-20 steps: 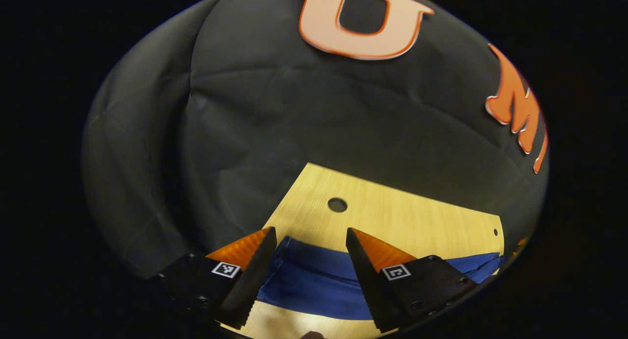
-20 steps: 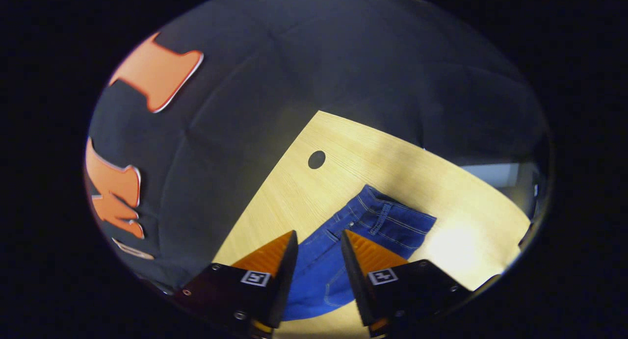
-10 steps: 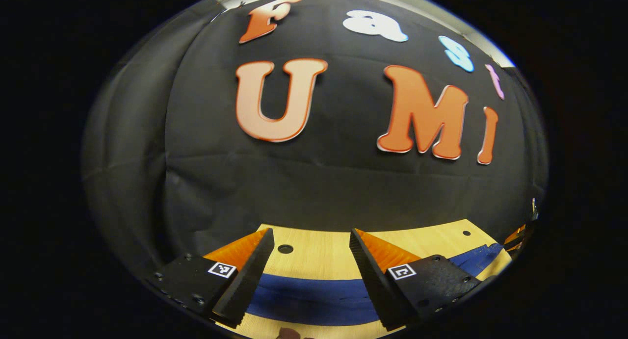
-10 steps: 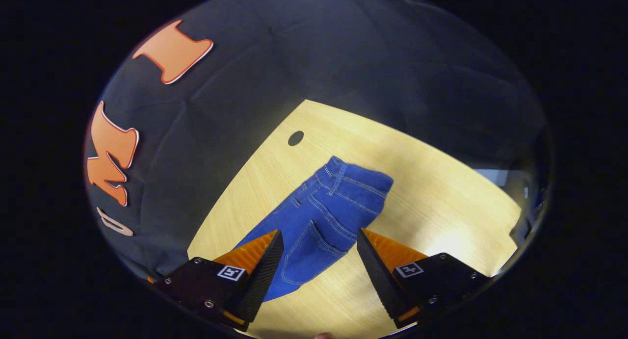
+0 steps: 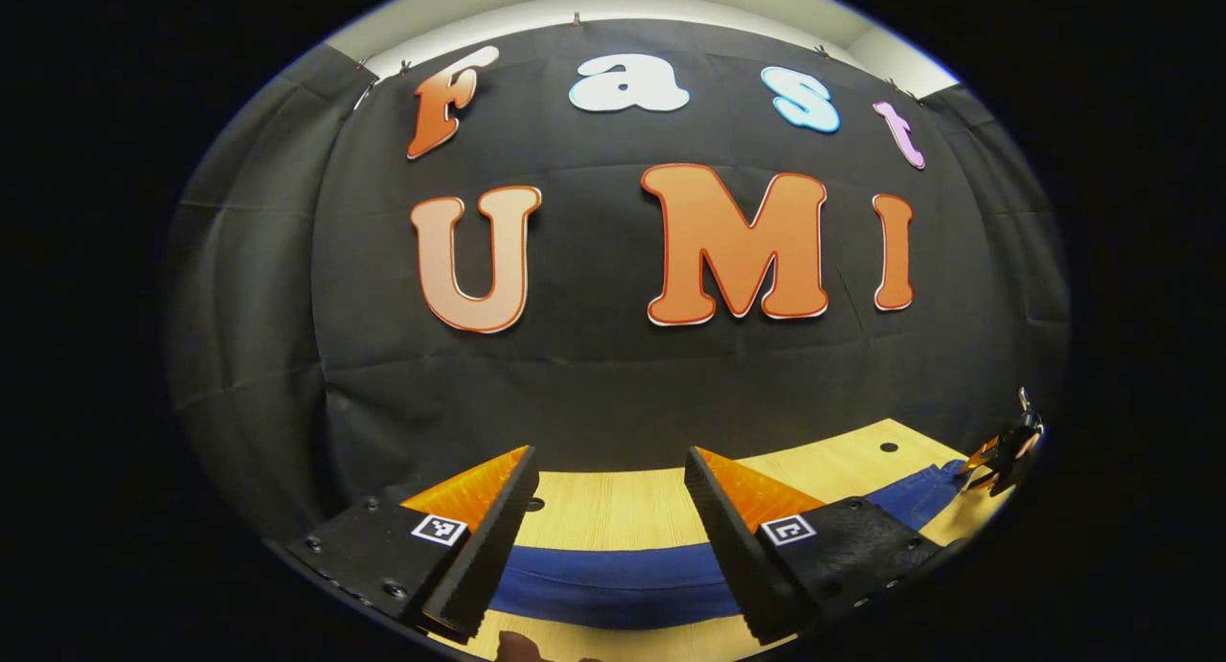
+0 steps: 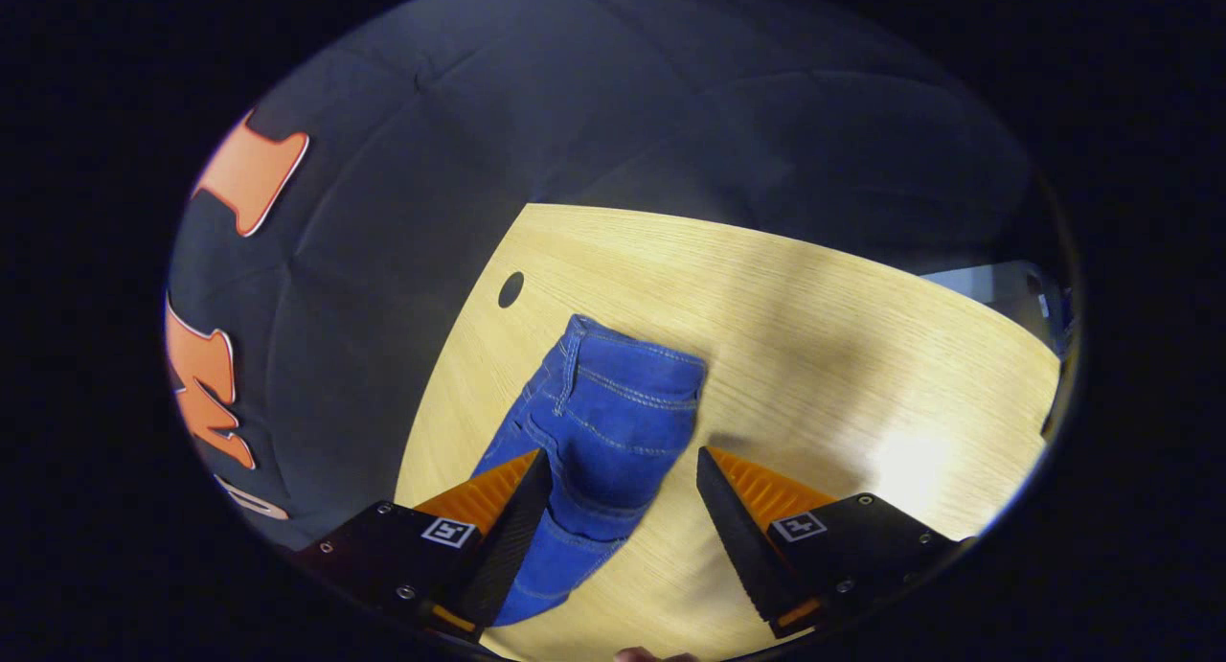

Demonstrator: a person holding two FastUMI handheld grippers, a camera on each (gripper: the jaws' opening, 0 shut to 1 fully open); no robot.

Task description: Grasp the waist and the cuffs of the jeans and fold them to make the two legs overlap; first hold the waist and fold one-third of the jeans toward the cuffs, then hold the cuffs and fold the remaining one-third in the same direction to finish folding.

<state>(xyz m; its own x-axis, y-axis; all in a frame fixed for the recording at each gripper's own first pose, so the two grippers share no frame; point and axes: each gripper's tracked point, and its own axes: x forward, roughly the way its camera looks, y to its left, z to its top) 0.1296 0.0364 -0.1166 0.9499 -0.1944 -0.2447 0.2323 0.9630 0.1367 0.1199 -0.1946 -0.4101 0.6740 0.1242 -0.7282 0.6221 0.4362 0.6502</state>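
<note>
The blue denim jeans (image 6: 599, 422) are lying flat on the pale wooden counter (image 6: 862, 355), near its round hole (image 6: 510, 289). The right gripper (image 6: 623, 490) is hovering above them, jaws spread and empty. The left gripper (image 5: 609, 494), also spread, is facing the jeans' long edge (image 5: 613, 576) instead.

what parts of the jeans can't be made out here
- Blue denim jeans, right gripper view: cuff end is cut off at the bottom edge, partly behind the right tool.
- Left gripper view: the open left tool covers parts of the jeans band; whether the legs overlap is unclear.
</note>
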